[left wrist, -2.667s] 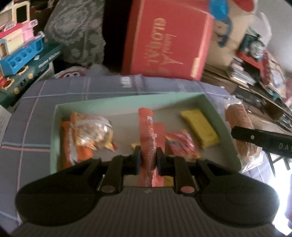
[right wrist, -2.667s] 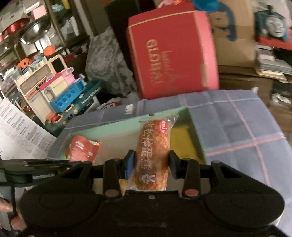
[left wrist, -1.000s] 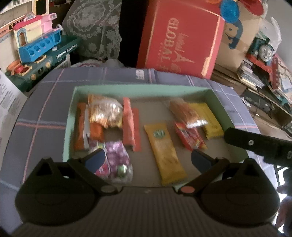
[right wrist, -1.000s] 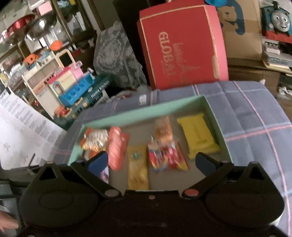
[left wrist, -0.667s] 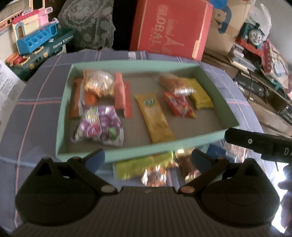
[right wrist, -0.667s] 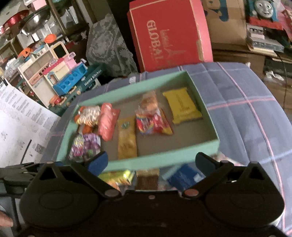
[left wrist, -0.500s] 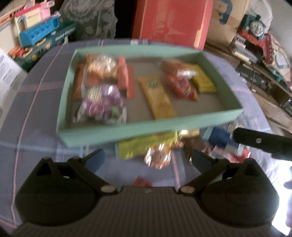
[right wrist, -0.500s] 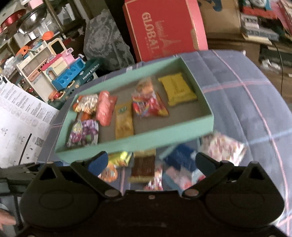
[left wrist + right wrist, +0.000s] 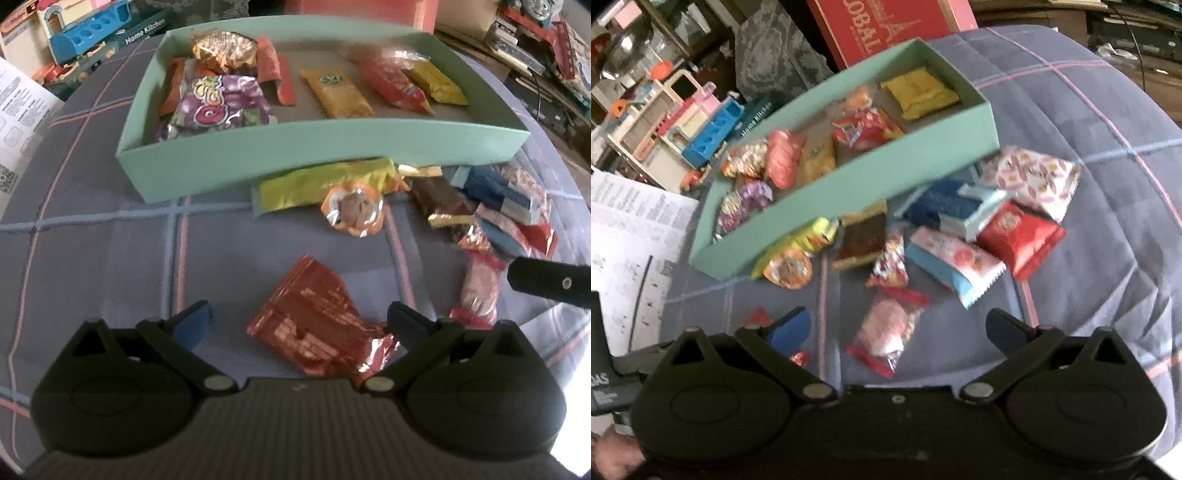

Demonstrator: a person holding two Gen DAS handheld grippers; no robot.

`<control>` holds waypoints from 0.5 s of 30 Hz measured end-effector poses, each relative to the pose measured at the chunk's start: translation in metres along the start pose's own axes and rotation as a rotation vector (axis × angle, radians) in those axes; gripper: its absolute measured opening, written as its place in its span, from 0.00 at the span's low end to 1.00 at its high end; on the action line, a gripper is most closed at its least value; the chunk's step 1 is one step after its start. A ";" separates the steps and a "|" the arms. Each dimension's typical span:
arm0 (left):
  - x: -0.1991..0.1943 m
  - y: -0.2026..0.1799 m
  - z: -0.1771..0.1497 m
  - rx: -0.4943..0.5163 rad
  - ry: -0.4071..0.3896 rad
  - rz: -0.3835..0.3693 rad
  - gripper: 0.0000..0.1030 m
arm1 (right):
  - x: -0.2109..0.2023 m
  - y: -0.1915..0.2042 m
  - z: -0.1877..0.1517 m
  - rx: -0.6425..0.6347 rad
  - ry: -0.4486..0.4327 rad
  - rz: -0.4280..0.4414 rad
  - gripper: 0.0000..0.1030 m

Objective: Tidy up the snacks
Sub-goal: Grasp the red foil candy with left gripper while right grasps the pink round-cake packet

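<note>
A mint-green box holds several snack packets. Loose snacks lie in front of it on the plaid cloth. My left gripper is open low over a red foil packet, which lies between its fingers without touching the pads. My right gripper is open wide and its jaws are closing. A clear packet with a pink snack lies between them, apart from both pads. In the left wrist view a yellow-green packet and a round orange snack lie against the box front.
Red, floral and blue packets crowd the cloth right of the box. A red carton and a toy kitchen stand behind it. Printed sheets lie at the left. The right gripper's finger shows at the right edge.
Both grippers let go of the snacks they held over the box, opened wide, then drew back and down to the loose packets in front of it.
</note>
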State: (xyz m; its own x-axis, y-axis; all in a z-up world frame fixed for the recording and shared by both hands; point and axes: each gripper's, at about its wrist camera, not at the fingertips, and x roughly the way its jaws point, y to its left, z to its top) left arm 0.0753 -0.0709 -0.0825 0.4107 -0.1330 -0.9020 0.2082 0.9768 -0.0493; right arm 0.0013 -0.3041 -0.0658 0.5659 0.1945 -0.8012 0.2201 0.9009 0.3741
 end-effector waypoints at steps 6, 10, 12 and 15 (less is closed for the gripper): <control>-0.002 0.019 -0.007 -0.036 -0.011 -0.008 1.00 | 0.007 0.009 -0.011 -0.027 -0.019 -0.039 0.72; -0.008 0.034 -0.010 -0.049 -0.031 0.009 1.00 | 0.016 0.023 -0.012 -0.069 -0.029 -0.058 0.48; -0.011 0.043 -0.013 -0.072 -0.035 0.010 1.00 | 0.022 0.033 -0.014 -0.111 -0.025 -0.065 0.39; -0.015 0.052 -0.016 -0.084 -0.043 -0.018 1.00 | 0.028 0.047 -0.020 -0.198 -0.035 -0.095 0.37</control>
State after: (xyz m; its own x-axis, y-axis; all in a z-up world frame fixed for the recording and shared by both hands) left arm 0.0655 -0.0157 -0.0791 0.4453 -0.1558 -0.8817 0.1413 0.9846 -0.1026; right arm 0.0115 -0.2482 -0.0800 0.5785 0.0948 -0.8102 0.1154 0.9737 0.1963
